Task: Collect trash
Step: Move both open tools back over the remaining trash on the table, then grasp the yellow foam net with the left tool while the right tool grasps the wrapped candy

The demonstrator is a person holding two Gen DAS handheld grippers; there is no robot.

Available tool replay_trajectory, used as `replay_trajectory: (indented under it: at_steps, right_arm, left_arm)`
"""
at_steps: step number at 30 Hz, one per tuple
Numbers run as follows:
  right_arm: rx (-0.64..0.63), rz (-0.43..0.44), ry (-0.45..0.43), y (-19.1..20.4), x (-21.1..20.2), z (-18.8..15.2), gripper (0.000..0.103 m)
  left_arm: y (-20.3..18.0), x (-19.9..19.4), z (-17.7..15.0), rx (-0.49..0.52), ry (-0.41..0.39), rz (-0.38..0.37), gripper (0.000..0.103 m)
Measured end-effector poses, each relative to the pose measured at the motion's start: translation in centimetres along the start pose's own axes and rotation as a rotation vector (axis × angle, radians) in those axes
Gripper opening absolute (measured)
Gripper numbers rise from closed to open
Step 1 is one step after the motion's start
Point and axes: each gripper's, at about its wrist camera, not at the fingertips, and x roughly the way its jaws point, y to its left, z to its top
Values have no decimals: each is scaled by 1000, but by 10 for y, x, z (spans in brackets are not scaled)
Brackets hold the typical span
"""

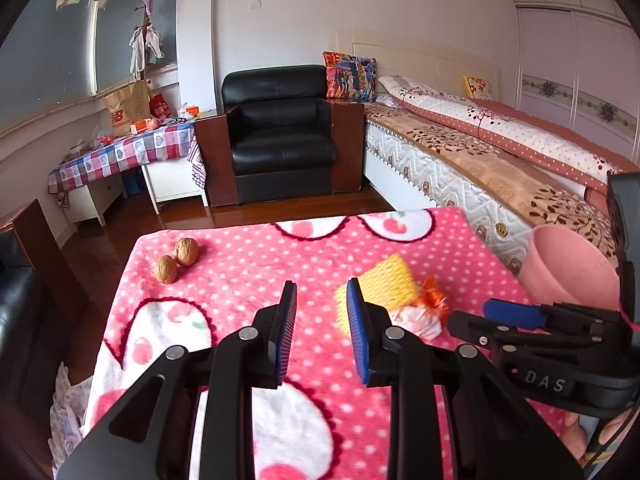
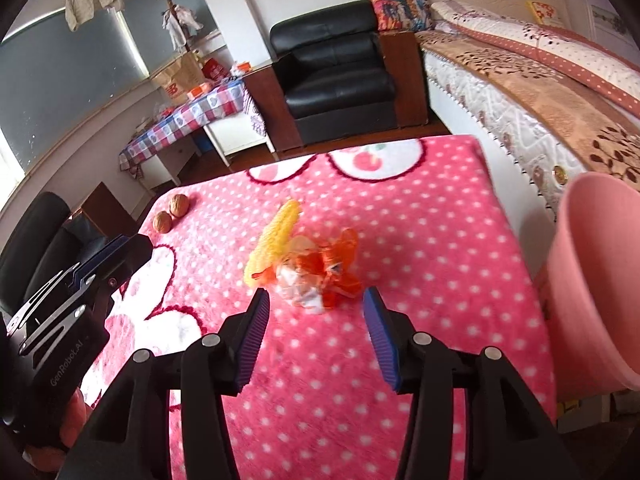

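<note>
Biggest risk I could see here: the trash was a loose little heap, not one solid thing. The orange wrapper (image 2: 338, 270) and the crumpled white paper (image 2: 298, 288) sat touching each other, with the yellow foam net (image 2: 276, 236) leaning in on the side away from the pink bin (image 2: 592, 280). If the right gripper (image 2: 316, 332) closed on just the edge of that pile, I'd bet it would pinch one piece and drag or scatter the others across the fuzzy pink blanket (image 2: 420, 240). The stuff looked light and crinkly, so it could also slip out on the way over to the bin. The two walnuts (image 2: 170, 214) were well apart from the pile, on the far side from the bin, so they seemed safe from getting knocked.

As for the jaws: the right gripper's were parted fairly wide with nothing between the pads, sitting just short of the wrapper heap, not touching it as far as I could tell. The left gripper (image 1: 320, 332) had its jaws about half open and empty too, hovering over bare blanket, with the foam net just beyond its bin-side pad. The bin stood at the blanket's edge, near the pile.
</note>
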Motion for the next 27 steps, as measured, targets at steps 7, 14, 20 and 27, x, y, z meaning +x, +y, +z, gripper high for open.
replay_trajectory:
  at_steps: [7,14,20,27]
  right_arm:
    - [-52,-49,36,12,33,5,53]
    - [-45,-41,60,0,53,6,53]
    - [-92,-16,67,1,52,10,33]
    - [-63,15,43,-13,33,12,32]
  left_arm:
    - [2,24,-8,34,75,-105,26]
    - [-11,49,-11,110,139,-175,26]
    - [-15,60,-13,153,175,-187,26]
    - [-33,65,-15,236,181,-197,26]
